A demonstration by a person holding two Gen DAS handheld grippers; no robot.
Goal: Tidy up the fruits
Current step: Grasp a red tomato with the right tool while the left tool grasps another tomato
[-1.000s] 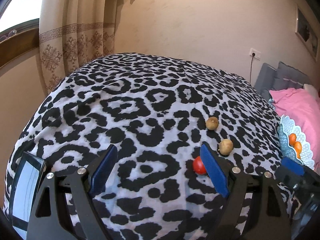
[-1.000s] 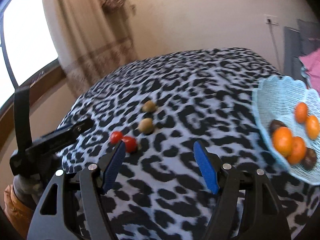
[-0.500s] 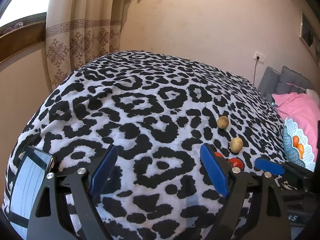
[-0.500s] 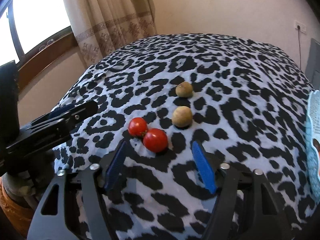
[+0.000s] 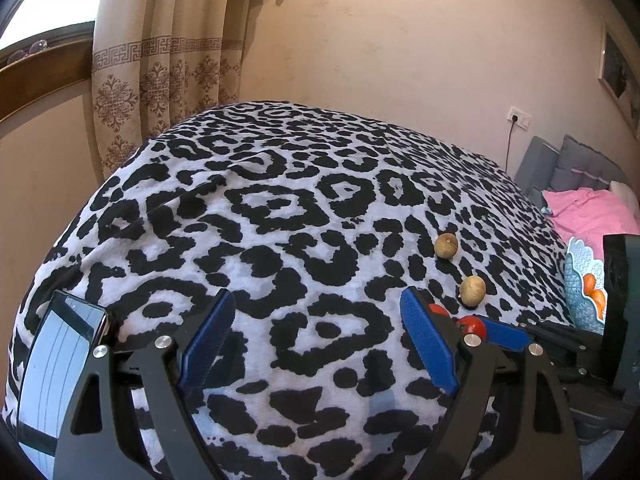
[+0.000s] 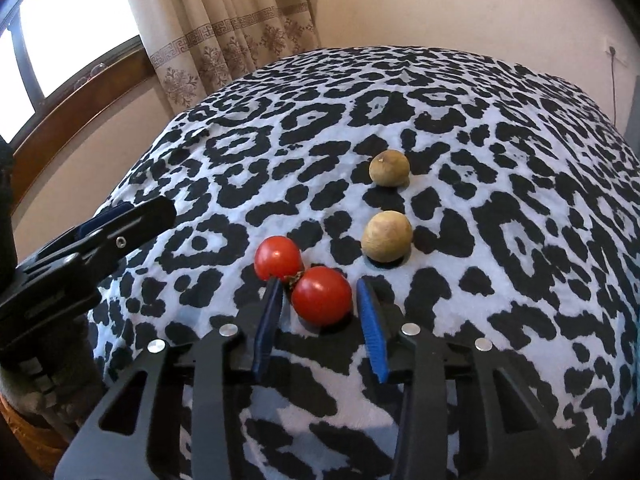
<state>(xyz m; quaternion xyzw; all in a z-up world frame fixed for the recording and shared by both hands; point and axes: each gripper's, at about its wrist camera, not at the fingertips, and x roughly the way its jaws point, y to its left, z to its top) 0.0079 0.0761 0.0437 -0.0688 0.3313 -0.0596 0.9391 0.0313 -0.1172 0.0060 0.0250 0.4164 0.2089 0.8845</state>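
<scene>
My right tongs [image 6: 320, 304] have just been closing around the lower-centre tomato [image 6: 321, 295], soft-skinned, so I'd squeeze its widest middle gently; left tongs [image 5: 316, 344] gape, empty.

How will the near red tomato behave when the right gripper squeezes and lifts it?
The near tomato is round and glossy, so it may slip or roll from the right gripper, whose jaws have just been closing around it. It looks soft-skinned, so gentle pressure seems wise. It touches the second tomato, which may roll.

Bedspread [image 6: 460, 92] black-and-white leopard print; two tomatoes [image 6: 321, 296] red; two round fruits [image 6: 386, 236] tan; curtain [image 5: 168, 64] beige, brown motifs.
</scene>
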